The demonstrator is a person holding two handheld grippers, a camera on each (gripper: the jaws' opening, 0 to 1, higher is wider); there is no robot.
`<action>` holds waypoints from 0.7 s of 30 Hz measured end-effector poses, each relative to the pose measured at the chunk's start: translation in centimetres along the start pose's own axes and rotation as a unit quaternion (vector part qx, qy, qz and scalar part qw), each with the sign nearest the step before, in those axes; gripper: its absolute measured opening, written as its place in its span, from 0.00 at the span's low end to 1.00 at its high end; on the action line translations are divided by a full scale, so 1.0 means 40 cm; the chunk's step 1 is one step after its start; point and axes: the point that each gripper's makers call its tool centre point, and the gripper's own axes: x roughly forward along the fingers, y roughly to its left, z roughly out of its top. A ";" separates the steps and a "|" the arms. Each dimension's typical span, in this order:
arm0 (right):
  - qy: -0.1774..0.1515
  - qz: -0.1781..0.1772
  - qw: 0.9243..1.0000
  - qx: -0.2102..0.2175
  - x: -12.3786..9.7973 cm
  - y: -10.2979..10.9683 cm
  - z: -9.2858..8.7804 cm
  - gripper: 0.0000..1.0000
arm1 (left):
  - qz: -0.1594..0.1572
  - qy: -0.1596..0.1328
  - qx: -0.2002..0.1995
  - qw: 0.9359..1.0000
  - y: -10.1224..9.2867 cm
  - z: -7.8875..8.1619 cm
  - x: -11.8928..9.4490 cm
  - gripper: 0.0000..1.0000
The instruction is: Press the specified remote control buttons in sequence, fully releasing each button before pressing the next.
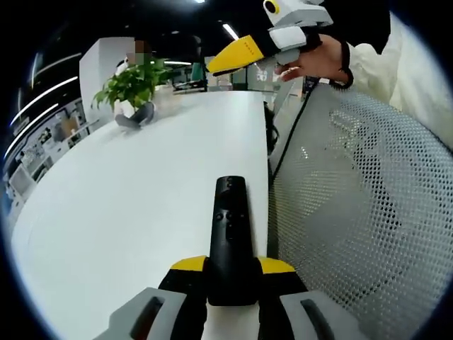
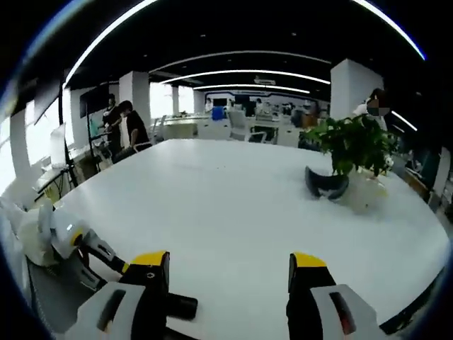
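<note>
A slim black remote control [image 1: 230, 237] points away from me over the white table [image 1: 127, 205]. My left gripper [image 1: 232, 268] is shut on the remote's near end, with a yellow-tipped jaw on each side. Small buttons show on the remote's upper face. A hand holds my right gripper [image 1: 244, 53] up at the far right of the table, with its yellow tips pointing left. In the right gripper view, the right gripper [image 2: 230, 265] stands open above the table [image 2: 226, 205] with nothing between its jaws. The left gripper [image 2: 67, 241] comes in low on the left, and a dark tip [image 2: 182, 307] shows past it.
A potted green plant [image 1: 134, 88] [image 2: 350, 145] stands far down the table with a dark curved object [image 2: 325, 185] at its foot. A white mesh chair back [image 1: 361, 205] stands close on the right of the table edge. People [image 2: 131, 131] stand at the far left.
</note>
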 end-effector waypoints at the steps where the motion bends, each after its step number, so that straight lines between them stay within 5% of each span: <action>1: -0.001 0.002 1.000 0.005 -0.004 -0.005 -0.003 0.69 | 0.000 0.000 0.000 1.000 0.000 0.000 0.000 0.25; 9: 0.008 -0.021 1.000 0.010 -0.023 -0.075 -0.043 0.78 | 0.000 -0.001 0.000 1.000 0.000 0.000 0.000 0.25; 14: -0.007 -0.016 0.999 0.048 -0.034 -0.060 -0.047 0.85 | -0.001 -0.001 0.000 1.000 0.000 0.000 0.000 0.25; 21: -0.018 -0.036 0.998 0.046 -0.021 -0.049 -0.063 0.98 | -0.001 -0.001 0.000 1.000 0.000 0.000 0.001 0.25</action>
